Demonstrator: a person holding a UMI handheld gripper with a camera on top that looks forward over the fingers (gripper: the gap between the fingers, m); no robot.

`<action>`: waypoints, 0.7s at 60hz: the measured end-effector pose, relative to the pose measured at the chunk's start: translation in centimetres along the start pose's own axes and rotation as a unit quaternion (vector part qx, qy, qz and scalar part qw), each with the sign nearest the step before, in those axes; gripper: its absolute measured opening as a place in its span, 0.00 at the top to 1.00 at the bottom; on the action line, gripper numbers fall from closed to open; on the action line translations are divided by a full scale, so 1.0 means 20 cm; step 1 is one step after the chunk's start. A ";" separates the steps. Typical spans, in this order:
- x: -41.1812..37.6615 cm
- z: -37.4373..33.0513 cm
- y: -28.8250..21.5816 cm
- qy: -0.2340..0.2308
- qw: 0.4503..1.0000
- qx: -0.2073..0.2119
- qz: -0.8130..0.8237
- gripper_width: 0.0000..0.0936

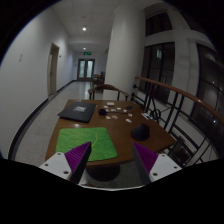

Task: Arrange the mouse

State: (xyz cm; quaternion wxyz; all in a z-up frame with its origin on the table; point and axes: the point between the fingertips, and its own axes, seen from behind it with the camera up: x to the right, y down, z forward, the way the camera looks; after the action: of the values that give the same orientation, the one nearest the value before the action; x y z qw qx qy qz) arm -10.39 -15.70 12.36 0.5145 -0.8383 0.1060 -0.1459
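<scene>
On the brown table, from the left: green mat, dark laptop behind it, black mouse well ahead on the right. My gripper hangs spread wide, gripping nothing.

My only view rides the gripper, looking forward and slightly down along its fingers from above the near edge of a table, a corridor beyond.
</scene>
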 end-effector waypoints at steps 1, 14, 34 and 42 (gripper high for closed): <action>0.00 0.00 0.00 0.000 1.000 -0.001 0.000 0.10; 0.22 0.30 0.01 0.026 1.000 -0.012 0.010 0.11; 0.65 0.98 0.12 0.078 0.994 -0.065 0.029 0.11; 0.68 1.18 0.11 0.057 0.994 -0.065 0.068 0.11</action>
State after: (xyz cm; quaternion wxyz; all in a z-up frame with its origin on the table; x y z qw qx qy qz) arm 10.54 -1.55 2.15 0.4611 -0.8510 0.2008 -0.1510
